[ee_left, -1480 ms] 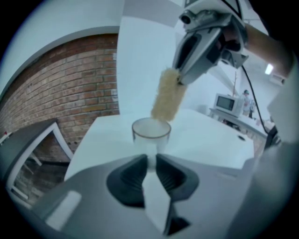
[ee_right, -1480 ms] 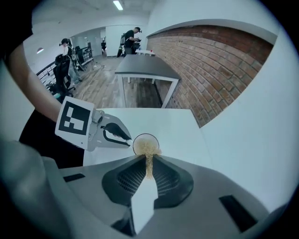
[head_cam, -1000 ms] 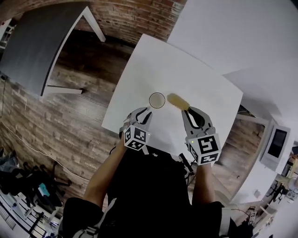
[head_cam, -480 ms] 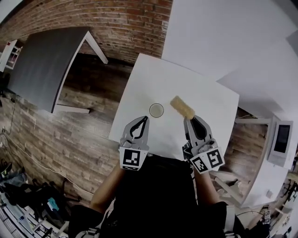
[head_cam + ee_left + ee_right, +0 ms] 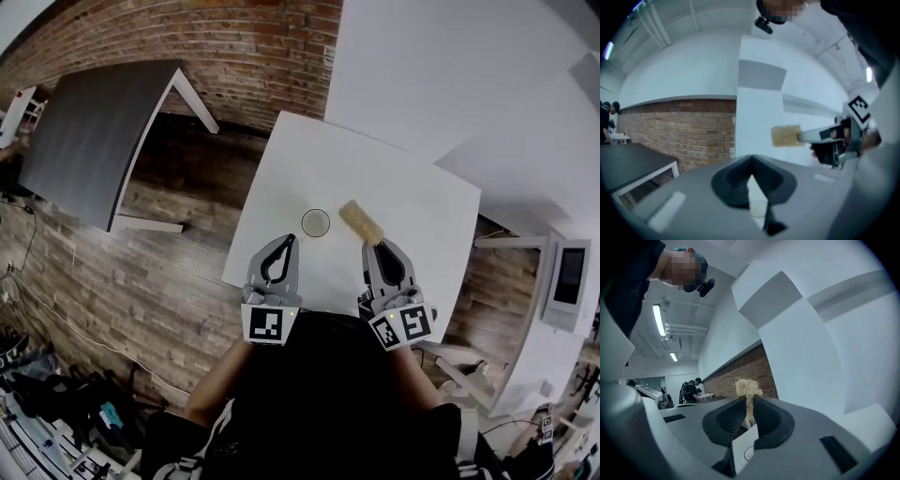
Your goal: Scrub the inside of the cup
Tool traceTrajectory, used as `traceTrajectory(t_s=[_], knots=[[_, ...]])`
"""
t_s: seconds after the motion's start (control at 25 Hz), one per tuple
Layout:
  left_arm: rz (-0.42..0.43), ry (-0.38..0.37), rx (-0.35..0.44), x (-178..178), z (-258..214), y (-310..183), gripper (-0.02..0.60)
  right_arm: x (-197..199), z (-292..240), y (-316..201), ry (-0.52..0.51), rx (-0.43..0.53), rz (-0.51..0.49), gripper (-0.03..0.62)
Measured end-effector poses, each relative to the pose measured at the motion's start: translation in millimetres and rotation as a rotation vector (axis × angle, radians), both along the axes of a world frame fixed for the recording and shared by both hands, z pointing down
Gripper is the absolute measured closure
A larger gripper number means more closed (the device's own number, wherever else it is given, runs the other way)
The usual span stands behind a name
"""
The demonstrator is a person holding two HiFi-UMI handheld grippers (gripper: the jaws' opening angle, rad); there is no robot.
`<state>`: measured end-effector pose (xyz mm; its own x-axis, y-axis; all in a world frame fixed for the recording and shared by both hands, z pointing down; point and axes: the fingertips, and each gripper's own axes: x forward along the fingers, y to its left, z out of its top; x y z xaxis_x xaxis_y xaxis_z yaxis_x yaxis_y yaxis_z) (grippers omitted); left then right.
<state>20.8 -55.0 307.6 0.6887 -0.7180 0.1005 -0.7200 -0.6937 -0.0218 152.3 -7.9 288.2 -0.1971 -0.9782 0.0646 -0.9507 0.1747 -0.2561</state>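
Observation:
A small clear cup (image 5: 316, 223) stands upright on the white table (image 5: 412, 206), a little ahead of both grippers. My right gripper (image 5: 373, 246) is shut on a tan fibrous scrub pad (image 5: 361, 221), which sticks out forward, just right of the cup and apart from it. My left gripper (image 5: 286, 240) is shut and holds nothing, its tips just short of the cup on the left. In the left gripper view the cup (image 5: 758, 207) shows low between the jaws, with the pad (image 5: 786, 136) off to the right. In the right gripper view the pad (image 5: 748, 387) stands up from the closed jaws.
The white table's near edge (image 5: 309, 298) runs right under the grippers. A dark grey table (image 5: 94, 131) stands to the left over the wood-plank floor (image 5: 141, 272). A red brick wall (image 5: 244, 37) runs along the far side. A person (image 5: 691, 391) stands far off.
Both grippers have drawn back slightly towards the body and the head camera has shifted. The pad stays clamped in the right gripper and the cup has not moved.

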Motion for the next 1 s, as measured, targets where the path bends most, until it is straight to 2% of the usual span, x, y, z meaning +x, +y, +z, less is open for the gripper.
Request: traceTrajectory(t_s=[0.6,1.0], knots=[[0.008,0.016,0.020,10.1,-5.2,-10.5,0.578,4.9,3.0,-11.5,0.011,-0.012,0.003,0.553],[0.019,-0.004,0.004,10.7,2.8,-16.8,0.578,1.4,7.4,-18.3,0.011,-0.024,-0.013,0.553]])
